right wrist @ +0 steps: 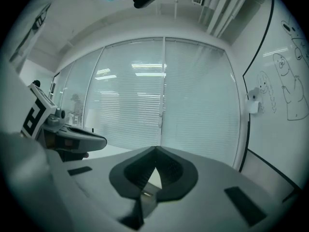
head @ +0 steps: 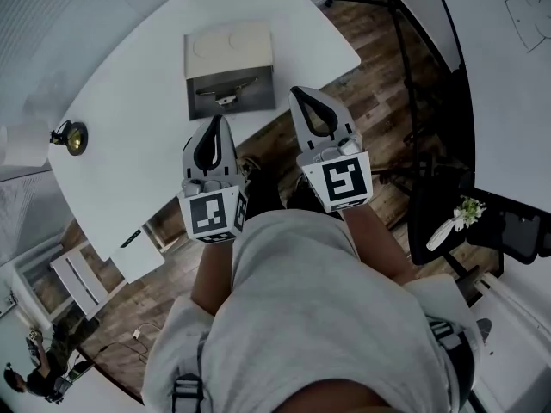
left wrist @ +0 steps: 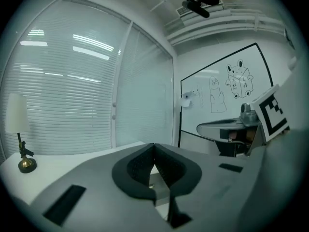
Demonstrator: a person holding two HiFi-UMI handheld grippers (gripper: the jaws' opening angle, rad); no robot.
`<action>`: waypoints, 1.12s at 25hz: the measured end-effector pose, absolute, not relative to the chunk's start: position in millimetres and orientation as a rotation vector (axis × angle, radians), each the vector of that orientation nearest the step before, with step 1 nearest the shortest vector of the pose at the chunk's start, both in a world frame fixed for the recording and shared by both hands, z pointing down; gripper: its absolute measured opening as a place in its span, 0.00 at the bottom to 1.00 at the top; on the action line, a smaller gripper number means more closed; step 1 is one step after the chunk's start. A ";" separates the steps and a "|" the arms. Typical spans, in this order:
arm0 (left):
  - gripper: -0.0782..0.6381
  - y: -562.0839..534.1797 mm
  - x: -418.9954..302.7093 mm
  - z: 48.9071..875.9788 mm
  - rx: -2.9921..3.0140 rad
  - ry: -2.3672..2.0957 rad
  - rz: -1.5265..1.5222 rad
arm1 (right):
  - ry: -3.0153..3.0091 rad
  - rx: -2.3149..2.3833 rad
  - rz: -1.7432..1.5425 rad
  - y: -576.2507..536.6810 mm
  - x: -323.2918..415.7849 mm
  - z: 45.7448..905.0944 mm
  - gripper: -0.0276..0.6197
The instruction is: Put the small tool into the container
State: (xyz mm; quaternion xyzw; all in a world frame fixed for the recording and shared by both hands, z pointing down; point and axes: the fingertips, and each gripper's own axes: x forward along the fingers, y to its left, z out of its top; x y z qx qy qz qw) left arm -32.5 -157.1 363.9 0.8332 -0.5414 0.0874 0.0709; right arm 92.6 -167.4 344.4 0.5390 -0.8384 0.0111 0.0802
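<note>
Both grippers are held side by side in front of the person's chest, above the near edge of the white counter (head: 129, 84) and pointing roughly level toward the far wall. The left gripper (head: 216, 124) is pinched fully closed with nothing in it. In its own view the 2 dark ribbed pads (left wrist: 136, 167) meet right at the tip. Same story with the right gripper (head: 298, 95): jaws together and empty.

The small tool (head: 225, 94) is a silvery metal piece, and it's lying in the grey open half of the container (head: 228, 54). The far half of the container is a beige top with 2 faint round marks. The box sits on the near right part of the counter, just beyond the gripper tips. Neither gripper is touching the box or the tool.

Way over at the left end of the counter there's a little lamp (head: 71, 136) with a brass base, well apart from the container. A whiteboard (left wrist: 227, 93) with cartoon doodles hangs on the right wall, and slatted blinds (right wrist: 159, 105) cover the glass on the far side. The floor (head: 379, 84) is wood planks, with a black stand (head: 405, 76) on it to the right of the counter
</note>
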 end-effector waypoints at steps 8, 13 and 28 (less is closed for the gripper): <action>0.14 -154.3 -30.5 313.1 2.571 -1.735 0.142 | -2.547 1.656 -0.227 -164.6 99.4 296.9 0.08; 0.14 -153.7 -26.5 299.6 2.587 -1.737 0.104 | -2.572 1.667 -0.210 -162.3 102.3 284.8 0.08; 0.14 -159.7 -29.7 299.2 2.569 -1.744 0.062 | -2.534 1.638 -0.257 -162.0 125.9 279.1 0.08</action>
